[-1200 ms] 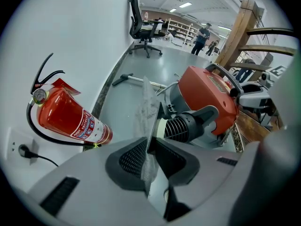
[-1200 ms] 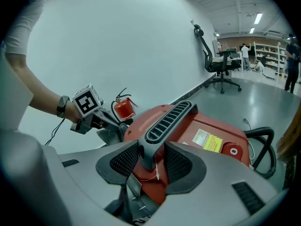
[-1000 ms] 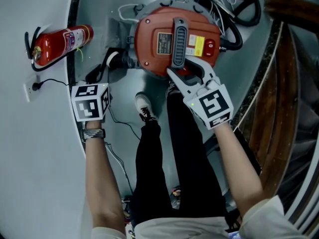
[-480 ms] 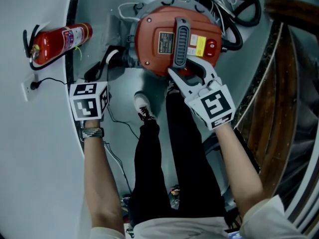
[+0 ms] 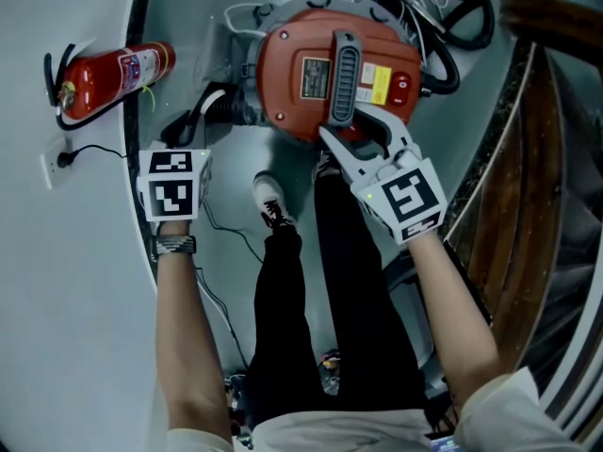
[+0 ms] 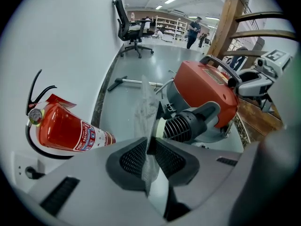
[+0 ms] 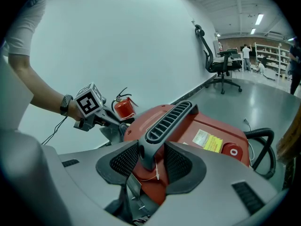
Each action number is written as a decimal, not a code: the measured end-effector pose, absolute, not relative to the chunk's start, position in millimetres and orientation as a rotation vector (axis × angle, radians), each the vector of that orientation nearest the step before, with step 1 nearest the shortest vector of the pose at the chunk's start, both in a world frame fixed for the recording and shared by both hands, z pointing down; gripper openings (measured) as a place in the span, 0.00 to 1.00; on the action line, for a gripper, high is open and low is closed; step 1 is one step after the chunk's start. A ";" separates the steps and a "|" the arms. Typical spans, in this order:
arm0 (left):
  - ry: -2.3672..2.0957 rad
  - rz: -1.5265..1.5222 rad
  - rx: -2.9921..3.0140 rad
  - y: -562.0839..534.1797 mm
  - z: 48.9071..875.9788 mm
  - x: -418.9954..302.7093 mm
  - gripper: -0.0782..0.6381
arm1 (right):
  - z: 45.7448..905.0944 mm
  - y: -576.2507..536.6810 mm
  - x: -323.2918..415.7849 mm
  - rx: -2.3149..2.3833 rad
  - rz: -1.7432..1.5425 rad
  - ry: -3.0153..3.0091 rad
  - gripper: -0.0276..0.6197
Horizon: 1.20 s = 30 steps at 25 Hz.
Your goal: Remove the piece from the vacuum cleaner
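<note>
Bracing looks solid: your right hand-held gripper (image 5: 350,128) is clenched on the near end of the grey carry handle (image 5: 341,78) of the red vacuum cleaner (image 5: 283,83), which sits on the floor (image 5: 188,26).

Left hand-held gripper (image 6: 149,157) points steeply down, just beside the hose. Its pads are clamped on a thin translucent strip (image 6: 145,107); can't tell what that strip is.

My read is that the piece to pull is the black ribbed hose cuff (image 6: 181,126). It's plugged into the side port of the vacuum cleaner, on the side facing the fire extinguisher (image 5: 113,78).

Handling, as a judgement:
- Cuff looks like stiff moulded plastic, light, and the ribs should give the pads good bite.
- Hose behind it is soft. Grab there and it will likely just flex and stretch, not unplug.
- Take hold across the ribbed collar, close to the port.
- Probably a friction or twist fit, so expect it to let go suddenly.
- Body could slide on the smooth floor, so the handle grip matters.
- Your left hand-held gripper needs to be free of the strip first.
</note>
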<state>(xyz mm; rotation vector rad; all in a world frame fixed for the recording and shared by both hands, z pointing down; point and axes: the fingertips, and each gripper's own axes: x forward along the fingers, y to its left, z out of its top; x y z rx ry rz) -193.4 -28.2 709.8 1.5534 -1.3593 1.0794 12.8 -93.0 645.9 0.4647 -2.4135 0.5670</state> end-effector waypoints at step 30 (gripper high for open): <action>-1.447 1.031 1.609 3.1 651.1 -207.8 0.15 | 644.6 -90.3 27.0 0.550 0.528 -2.337 0.33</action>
